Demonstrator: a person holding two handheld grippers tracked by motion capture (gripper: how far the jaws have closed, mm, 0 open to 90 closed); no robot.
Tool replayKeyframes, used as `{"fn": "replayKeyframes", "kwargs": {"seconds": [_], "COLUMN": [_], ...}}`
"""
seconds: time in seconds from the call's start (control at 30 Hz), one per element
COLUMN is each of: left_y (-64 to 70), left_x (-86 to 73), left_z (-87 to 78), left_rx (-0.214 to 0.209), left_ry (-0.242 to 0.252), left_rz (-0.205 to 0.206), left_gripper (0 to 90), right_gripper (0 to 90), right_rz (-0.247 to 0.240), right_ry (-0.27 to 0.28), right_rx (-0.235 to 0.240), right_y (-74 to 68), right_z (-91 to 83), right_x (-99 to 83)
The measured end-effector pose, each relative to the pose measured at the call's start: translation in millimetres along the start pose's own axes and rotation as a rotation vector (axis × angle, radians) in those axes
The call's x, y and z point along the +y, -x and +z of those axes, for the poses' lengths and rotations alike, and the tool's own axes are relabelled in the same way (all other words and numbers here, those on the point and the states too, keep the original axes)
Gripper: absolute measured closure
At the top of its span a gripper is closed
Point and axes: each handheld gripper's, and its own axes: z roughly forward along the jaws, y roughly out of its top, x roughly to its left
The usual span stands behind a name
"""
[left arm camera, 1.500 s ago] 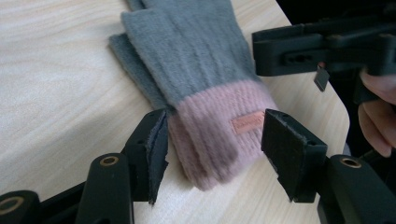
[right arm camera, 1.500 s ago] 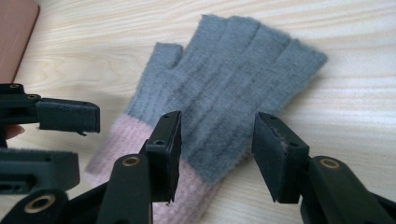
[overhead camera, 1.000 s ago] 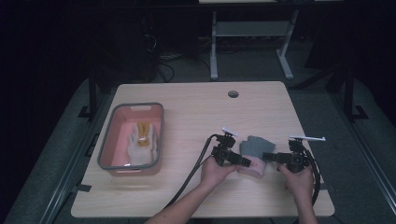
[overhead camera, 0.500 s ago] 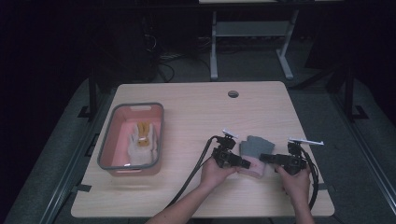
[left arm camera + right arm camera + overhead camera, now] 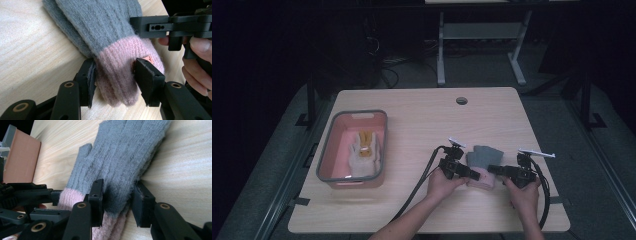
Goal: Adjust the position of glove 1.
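Left gripper [image 5: 113,75] clamping glove's pink cuff [image 5: 120,62], right gripper [image 5: 117,195] pinching its grey edge, high view adding pink bin [image 5: 353,147].

Both grippers slightly lower on glove [image 5: 482,159]

**A wooden table with a glove and a bin on it**

The table [image 5: 422,125] is light wood with a small round hole [image 5: 461,100] near its far edge. On the left side sits a pink bin [image 5: 326,160] with a grey rim. On the right side, close to the near edge, a knitted glove [image 5: 482,160] lies flat on the wood. It is grey with a pink cuff [image 5: 120,65], and its fingers point toward the far edge.
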Motion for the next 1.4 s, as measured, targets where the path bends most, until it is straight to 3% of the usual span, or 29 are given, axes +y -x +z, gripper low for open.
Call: {"fn": "replayKeyframes", "kwargs": {"seconds": [0.27,0.37,0.67,1.0,1.4], "left_y": [-3.6,-5.4,-3.7,-6.2,-10.7], "left_x": [-1.2,-1.4,-2.6,-6.4,-15.7], "left_z": [0.5,-0.3,-4.5,-16.0,-31.3], "left_rx": [-0.029,-0.047,-0.043,-0.034,-0.068], "left_ry": [0.008,0.012,0.025,0.033,0.058], "left_rz": [-0.017,-0.022,0.001,0.025,0.038], "left_gripper": [55.1,58.1,60.0,61.9,61.8], "right_gripper": [69.6,72.7,76.1,76.6,76.5], "right_rz": [0.022,0.036,0.021,-0.021,-0.044], "right_ry": [-0.008,-0.032,-0.047,-0.046,-0.046], "right_rx": [0.025,0.059,0.085,0.104,0.128], "right_y": [2.5,5.9,4.1,-10.0,-21.7], "right_z": [1.7,0.8,-1.1,-0.4,0.0], "right_x": [0.4,2.0,1.9,-1.4,-5.2]}}
